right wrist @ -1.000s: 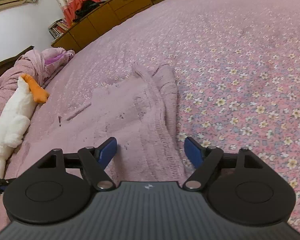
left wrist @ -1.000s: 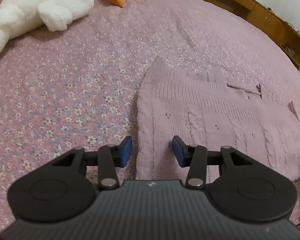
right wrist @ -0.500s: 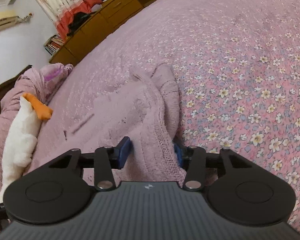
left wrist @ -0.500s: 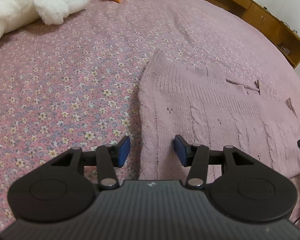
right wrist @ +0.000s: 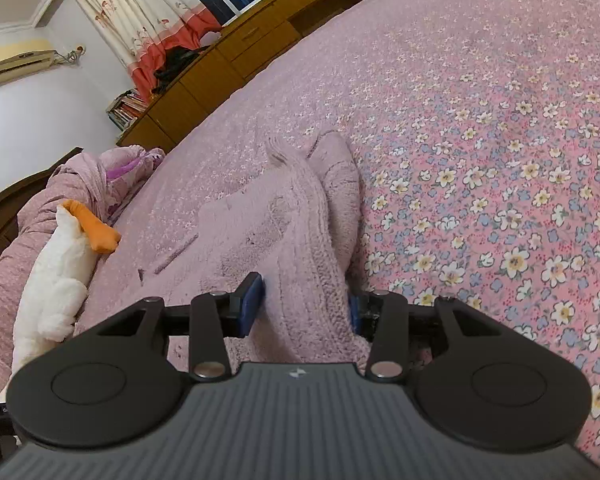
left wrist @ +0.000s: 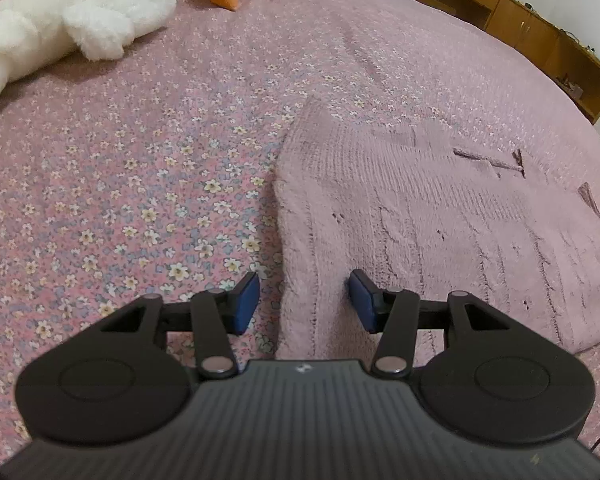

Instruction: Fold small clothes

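Right wrist view shows the right gripper (right wrist: pixel 306 306) pinching the pale pink knitted sweater's (right wrist: pixel 300 240) edge; the left gripper (left wrist: pixel 304 302) gapes over it, folding barely begun.

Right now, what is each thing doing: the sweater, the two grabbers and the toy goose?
Pink knit sweater: lying on the bed, right edge bunched up.
Left gripper: open, astride the sweater's left edge.
Right gripper: shut on the sweater's edge.
Plush goose: lying near the pillow.

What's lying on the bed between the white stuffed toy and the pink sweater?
Nothing: in the left wrist view, only bare flowered bedspread separates the stuffed toy from the sweater.
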Demonstrator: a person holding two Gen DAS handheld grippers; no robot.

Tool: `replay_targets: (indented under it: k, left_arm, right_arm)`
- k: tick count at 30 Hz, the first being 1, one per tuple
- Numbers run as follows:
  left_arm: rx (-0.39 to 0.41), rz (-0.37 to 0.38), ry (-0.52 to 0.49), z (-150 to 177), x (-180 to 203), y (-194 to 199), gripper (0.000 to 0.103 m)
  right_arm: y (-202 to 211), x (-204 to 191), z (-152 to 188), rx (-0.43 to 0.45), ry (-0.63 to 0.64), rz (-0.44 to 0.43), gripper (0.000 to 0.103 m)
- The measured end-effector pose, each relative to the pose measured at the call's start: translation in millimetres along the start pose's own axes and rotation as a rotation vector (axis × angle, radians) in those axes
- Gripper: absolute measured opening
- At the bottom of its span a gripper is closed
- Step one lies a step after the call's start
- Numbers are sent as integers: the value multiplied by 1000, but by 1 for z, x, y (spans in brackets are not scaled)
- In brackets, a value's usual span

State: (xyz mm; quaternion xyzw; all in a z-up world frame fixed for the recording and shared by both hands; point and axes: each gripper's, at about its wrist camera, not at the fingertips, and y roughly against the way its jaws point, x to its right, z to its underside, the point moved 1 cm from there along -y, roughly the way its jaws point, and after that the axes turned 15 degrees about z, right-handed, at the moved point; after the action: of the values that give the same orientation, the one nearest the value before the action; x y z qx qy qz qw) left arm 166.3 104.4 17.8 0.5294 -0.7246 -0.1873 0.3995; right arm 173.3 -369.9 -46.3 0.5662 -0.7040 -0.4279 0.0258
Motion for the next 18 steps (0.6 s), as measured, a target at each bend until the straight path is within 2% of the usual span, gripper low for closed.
replay_targets:
  k: [5, 8, 10, 14, 18]
  left_arm:
    - [11, 15, 38, 0, -6, 2, 53]
    - [1, 7, 67, -2, -4, 8, 53]
    - [13, -19, 61, -1, 1, 16, 53]
    - [26, -58, 86, 9, 16, 32, 53]
    - [20, -109, 58, 19, 34, 37, 53]
  right_arm:
    - [-2, 4, -1, -3, -39, -17, 48]
    - [-4, 12, -3, -14, -87, -38, 39]
    - [-6, 18, -6, -25, -124, -53, 37]
    - [-8, 12, -10, -40, -118, -38, 37]
    - [-14, 13, -15, -74, -216, -103, 41]
